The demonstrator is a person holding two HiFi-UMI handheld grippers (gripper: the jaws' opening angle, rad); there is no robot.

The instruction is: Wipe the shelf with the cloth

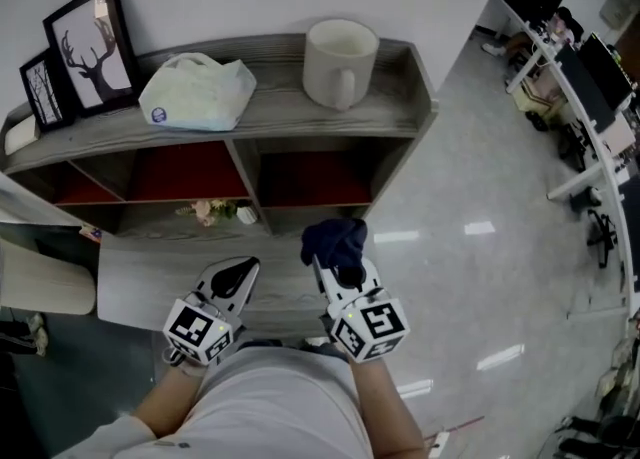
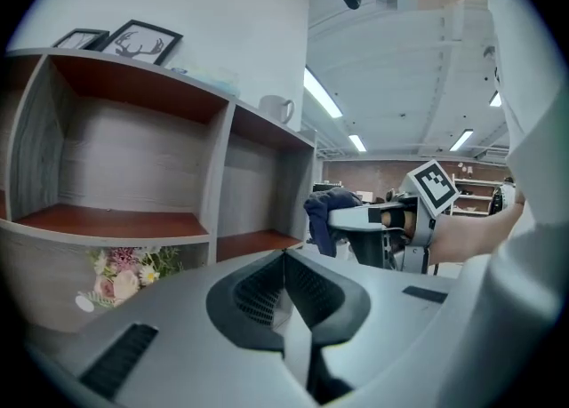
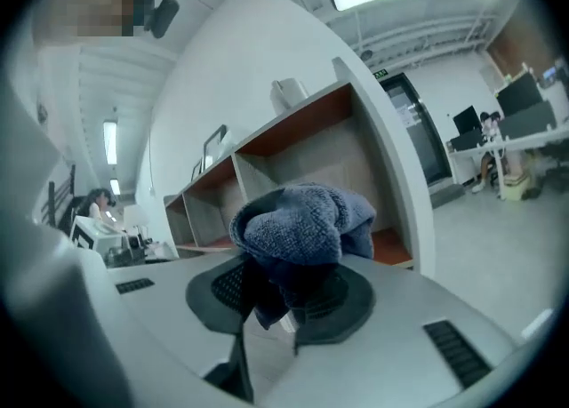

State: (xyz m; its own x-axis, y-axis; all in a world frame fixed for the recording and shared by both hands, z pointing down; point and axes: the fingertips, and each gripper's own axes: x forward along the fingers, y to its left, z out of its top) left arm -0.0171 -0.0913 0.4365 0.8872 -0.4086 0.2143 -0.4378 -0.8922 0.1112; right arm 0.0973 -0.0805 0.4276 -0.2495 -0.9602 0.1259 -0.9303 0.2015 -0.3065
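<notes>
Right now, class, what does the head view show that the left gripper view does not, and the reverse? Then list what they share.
Head view only: the marker cube on the left gripper. Left gripper view only: ceiling lights. Both: the shelf, mug, deer picture, flowers, and the right gripper holding the cloth.

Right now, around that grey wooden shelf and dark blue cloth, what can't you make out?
White plastic bag: contents hidden by its opaque wrap, head view.
Small black-framed picture: image too small, head view.
Grey wooden shelf: left end cut off by head view's edge.
Dark blue cloth: bunched folds hide its pinched part, right gripper view.
</notes>
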